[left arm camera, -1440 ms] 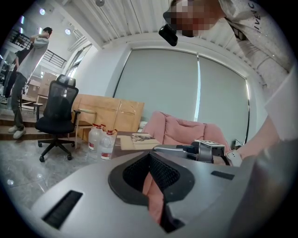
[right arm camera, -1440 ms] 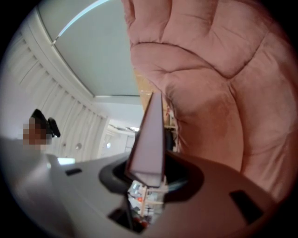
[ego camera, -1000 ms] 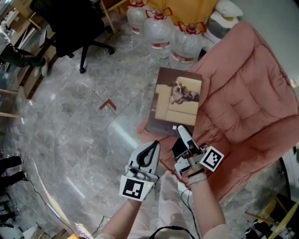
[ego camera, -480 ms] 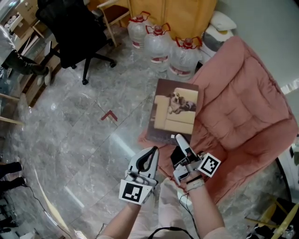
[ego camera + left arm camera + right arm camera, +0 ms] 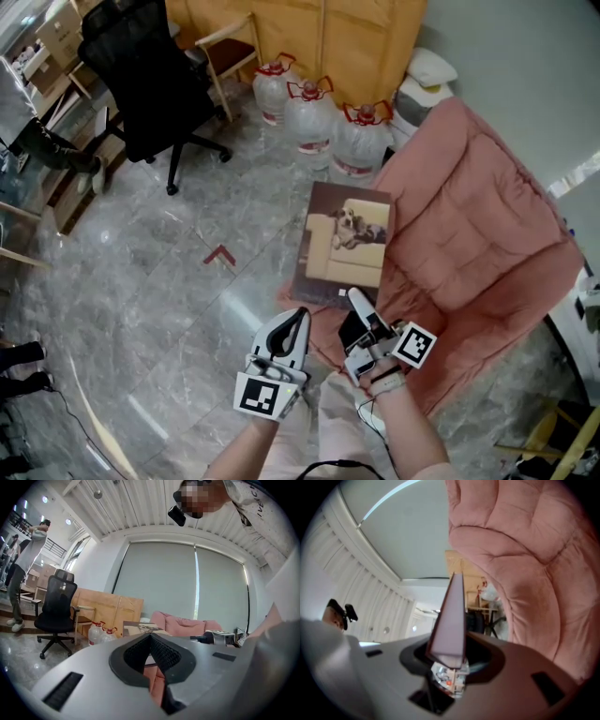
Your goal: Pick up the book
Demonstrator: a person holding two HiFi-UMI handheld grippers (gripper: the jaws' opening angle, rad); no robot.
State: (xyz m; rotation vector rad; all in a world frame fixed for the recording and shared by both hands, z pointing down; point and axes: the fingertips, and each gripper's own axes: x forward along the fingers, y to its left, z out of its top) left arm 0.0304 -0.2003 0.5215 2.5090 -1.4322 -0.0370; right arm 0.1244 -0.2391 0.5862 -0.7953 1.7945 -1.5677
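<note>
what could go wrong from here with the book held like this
1. The right hand-held gripper pinches the book only at its near edge, so the large cover may sag, pivot or slip out.
2. The left hand-held gripper is shut and apart from the book, giving no support.
3. If it drops, it could miss the pink cushion and hit the stone floor.

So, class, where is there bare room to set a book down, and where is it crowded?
Widest free patch: grey floor left of the book, from the office chair past the red floor mark. The pink cushion right of the book is bare too. Crowded: around the water bottles.
</note>
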